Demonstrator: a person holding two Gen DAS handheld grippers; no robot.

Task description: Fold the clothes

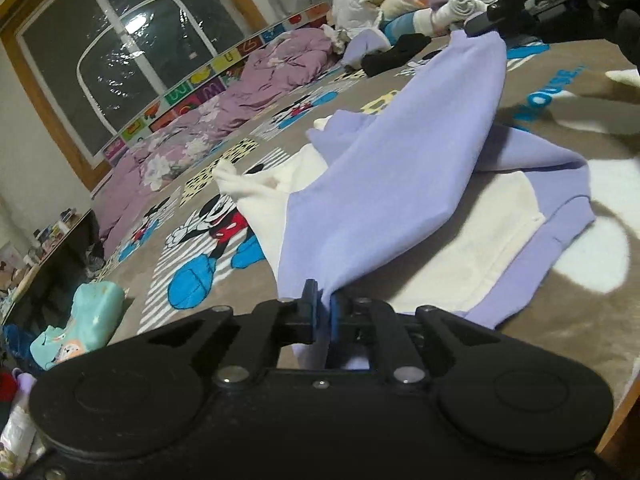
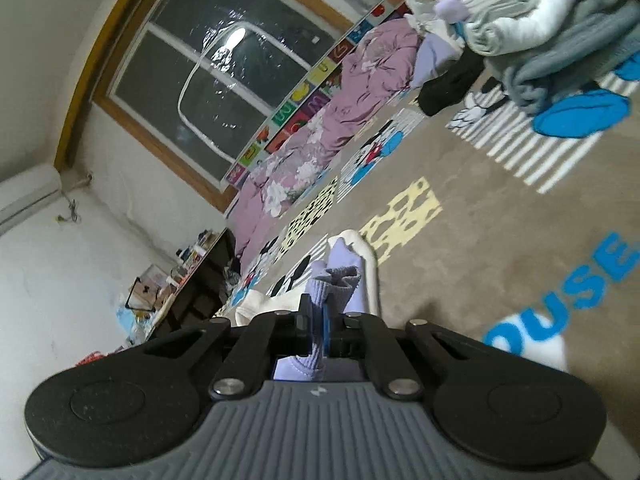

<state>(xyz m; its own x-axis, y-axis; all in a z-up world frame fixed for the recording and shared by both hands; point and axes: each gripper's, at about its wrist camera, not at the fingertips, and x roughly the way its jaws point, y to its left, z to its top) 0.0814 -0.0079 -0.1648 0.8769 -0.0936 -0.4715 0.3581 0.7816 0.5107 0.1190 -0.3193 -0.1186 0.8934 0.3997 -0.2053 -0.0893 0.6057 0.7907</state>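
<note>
The left claw (image 1: 323,304) sits low over the bed (image 1: 400,92), angled slightly downward, its jaws pinching a gathered edge of the lilac and cream sweatshirt (image 1: 400,184). From there the lilac cloth rises in a taut sheet across the bed to the right claw (image 1: 486,20), held higher by a black-gloved hand (image 1: 624,12) and pinching the cloth's far corner. In the right wrist view that claw (image 2: 318,320) is rolled sideways, nearly level, pressed together on a bunched lilac cuff (image 2: 322,292). The rest of the sweatshirt lies flat on the cartoon-print blanket (image 1: 208,216). A pile of folded clothes (image 2: 540,20) stands at the far right.
</note>
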